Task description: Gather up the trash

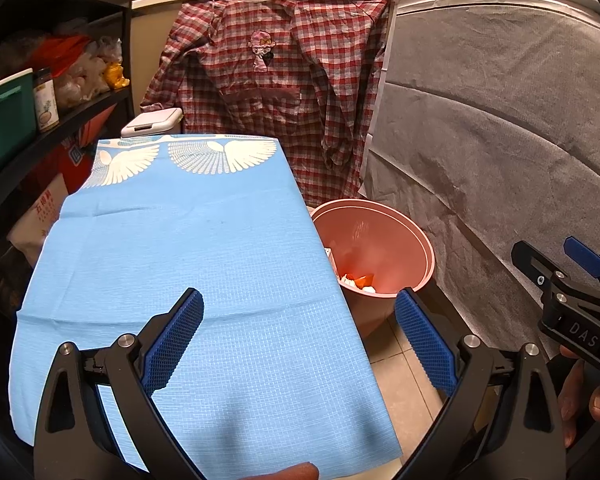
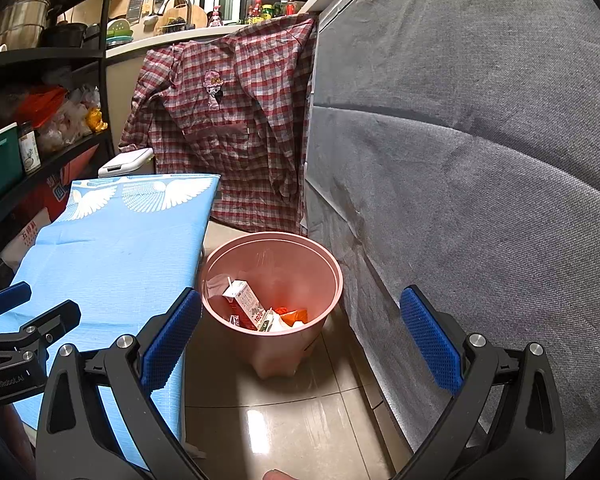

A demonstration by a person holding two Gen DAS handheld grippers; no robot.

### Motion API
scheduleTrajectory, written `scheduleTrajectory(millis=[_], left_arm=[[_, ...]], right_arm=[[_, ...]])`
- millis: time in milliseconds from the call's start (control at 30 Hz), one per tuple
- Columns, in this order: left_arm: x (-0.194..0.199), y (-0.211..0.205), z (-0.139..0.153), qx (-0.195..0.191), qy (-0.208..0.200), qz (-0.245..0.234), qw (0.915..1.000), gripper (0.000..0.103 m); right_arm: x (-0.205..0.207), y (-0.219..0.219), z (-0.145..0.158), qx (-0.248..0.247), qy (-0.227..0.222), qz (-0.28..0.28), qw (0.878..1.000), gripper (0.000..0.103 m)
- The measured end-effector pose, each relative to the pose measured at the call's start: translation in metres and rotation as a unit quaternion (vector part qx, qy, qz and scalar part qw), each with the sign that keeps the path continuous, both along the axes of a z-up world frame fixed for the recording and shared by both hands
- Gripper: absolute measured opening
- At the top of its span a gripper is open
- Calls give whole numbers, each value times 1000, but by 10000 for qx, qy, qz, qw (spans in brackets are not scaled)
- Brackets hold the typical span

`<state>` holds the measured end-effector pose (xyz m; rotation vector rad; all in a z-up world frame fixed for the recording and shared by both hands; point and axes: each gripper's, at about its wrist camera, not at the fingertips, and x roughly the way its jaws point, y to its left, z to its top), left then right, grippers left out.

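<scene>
- Now both grippers are empty: left gripper point(image 1: 298, 336) spread wide above the blue tablecloth point(image 1: 188, 264); right gripper point(image 2: 300, 340) spread likewise.
- Trash, including a milk carton point(image 2: 246, 304), lies inside the pink bin point(image 2: 324, 312) on the floor beside the table.

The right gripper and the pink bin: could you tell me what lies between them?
Nothing: in the right wrist view only bare floor tiles separate the open right gripper from the pink bin.
</scene>
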<state>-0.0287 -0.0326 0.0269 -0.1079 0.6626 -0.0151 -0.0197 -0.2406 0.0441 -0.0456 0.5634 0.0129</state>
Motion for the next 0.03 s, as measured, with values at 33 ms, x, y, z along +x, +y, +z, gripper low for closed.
scheduleTrajectory(millis=[33], left_arm=[[0,-1,-1,-1,6,-1,10000,94]], right_arm=[[0,-1,0,-2,0,-1,10000,98]])
